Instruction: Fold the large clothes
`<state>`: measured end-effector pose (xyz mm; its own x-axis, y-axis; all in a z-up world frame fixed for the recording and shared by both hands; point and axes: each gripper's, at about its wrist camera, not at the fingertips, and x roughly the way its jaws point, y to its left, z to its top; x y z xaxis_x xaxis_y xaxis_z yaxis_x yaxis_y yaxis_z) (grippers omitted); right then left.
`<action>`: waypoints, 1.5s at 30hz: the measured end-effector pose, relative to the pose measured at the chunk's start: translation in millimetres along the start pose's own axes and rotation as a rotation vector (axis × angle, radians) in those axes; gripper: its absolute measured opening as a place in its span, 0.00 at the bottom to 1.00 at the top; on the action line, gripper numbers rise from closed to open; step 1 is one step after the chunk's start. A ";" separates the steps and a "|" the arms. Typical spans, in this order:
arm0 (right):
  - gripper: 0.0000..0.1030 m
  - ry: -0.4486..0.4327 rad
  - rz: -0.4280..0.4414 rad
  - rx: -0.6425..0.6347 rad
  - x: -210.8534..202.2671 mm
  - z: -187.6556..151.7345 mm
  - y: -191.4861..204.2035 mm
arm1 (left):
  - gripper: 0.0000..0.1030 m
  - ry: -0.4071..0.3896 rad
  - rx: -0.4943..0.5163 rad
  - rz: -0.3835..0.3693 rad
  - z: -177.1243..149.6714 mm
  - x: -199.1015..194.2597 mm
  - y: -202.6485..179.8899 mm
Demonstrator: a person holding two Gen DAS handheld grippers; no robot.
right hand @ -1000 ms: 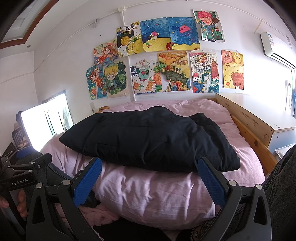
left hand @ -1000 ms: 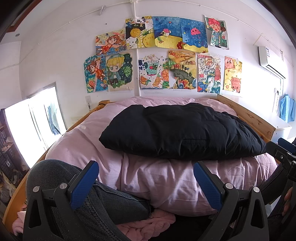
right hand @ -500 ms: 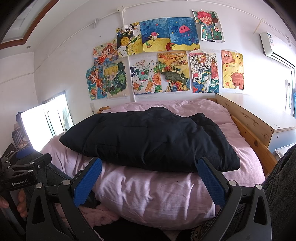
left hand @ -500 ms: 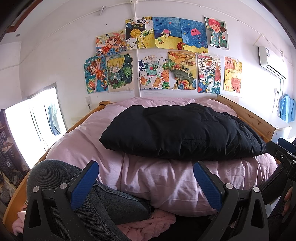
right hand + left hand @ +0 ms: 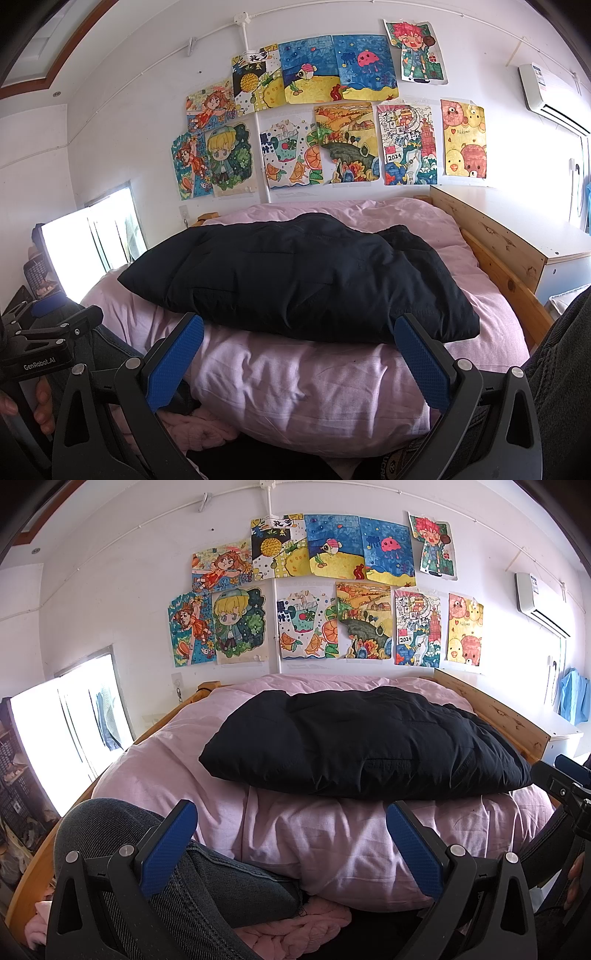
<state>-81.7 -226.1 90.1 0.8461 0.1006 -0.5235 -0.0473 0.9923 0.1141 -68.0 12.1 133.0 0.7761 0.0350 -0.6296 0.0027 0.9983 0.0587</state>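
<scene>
A black padded garment (image 5: 362, 746) lies folded in a thick bundle on a pink duvet (image 5: 317, 842) on the bed; it also shows in the right wrist view (image 5: 303, 277). My left gripper (image 5: 290, 834) is open and empty, held low in front of the bed's near edge, short of the garment. My right gripper (image 5: 299, 349) is open and empty too, at the same near edge, its fingertips just below the garment's front edge. Each gripper shows at the other view's side: the right gripper (image 5: 569, 786) and the left gripper (image 5: 40, 339).
A wooden bed frame (image 5: 491, 716) runs along the right side, with a white cabinet (image 5: 554, 240) behind it. The person's knee in jeans (image 5: 122, 834) is at the lower left. A pink knitted fabric (image 5: 295, 926) lies under the duvet's front. Drawings cover the far wall.
</scene>
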 end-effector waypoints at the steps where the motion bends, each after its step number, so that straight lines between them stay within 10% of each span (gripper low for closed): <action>1: 0.99 0.000 0.000 0.000 0.5 0.1 0.1 | 1.00 0.000 0.000 0.000 0.0 0.0 -0.1; 45: 0.99 0.001 0.000 0.002 0.9 -1.2 13.0 | 1.00 0.011 -0.004 0.000 3.1 10.6 3.5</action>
<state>-82.1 -213.0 90.1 0.8457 0.1003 -0.5242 -0.0462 0.9923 0.1153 -57.9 15.8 128.9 0.7692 0.0350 -0.6380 0.0002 0.9985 0.0550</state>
